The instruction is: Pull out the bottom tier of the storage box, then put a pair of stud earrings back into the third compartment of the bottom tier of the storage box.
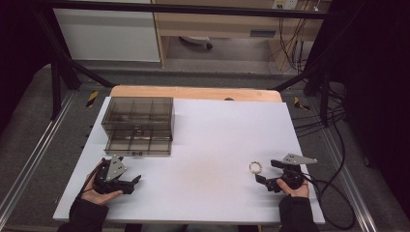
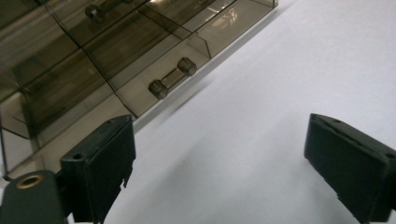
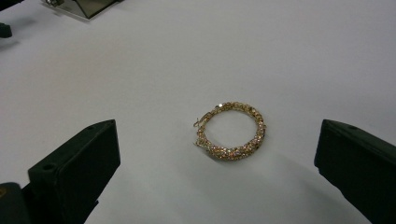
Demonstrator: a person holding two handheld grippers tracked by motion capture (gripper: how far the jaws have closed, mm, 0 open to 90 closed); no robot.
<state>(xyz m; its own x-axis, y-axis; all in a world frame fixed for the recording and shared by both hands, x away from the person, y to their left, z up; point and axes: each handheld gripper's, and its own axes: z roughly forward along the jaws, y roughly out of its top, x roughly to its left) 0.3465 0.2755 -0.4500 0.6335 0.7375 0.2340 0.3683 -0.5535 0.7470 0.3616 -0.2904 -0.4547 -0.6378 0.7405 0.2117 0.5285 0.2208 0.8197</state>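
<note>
A smoky see-through drawer box (image 1: 138, 124) stands at the table's back left, its lower drawer (image 1: 139, 146) drawn out a little. In the left gripper view the box (image 2: 70, 60) is close ahead, and the lower drawer's bar handle (image 2: 172, 78) shows. My left gripper (image 1: 134, 184) (image 2: 219, 140) rests near the front left corner, open, with bare table between its jaws. A gold bracelet (image 1: 255, 167) (image 3: 232, 131) lies flat at the front right. My right gripper (image 1: 266, 170) (image 3: 217, 154) is open just short of it, its jaws wide on either side and not touching it.
The white table top (image 1: 212, 135) has a wooden strip (image 1: 193, 93) along its far edge. A black metal frame (image 1: 63, 72) stands around the table, with cables (image 1: 333, 121) on the floor at the right. Bare surface stretches between the two grippers.
</note>
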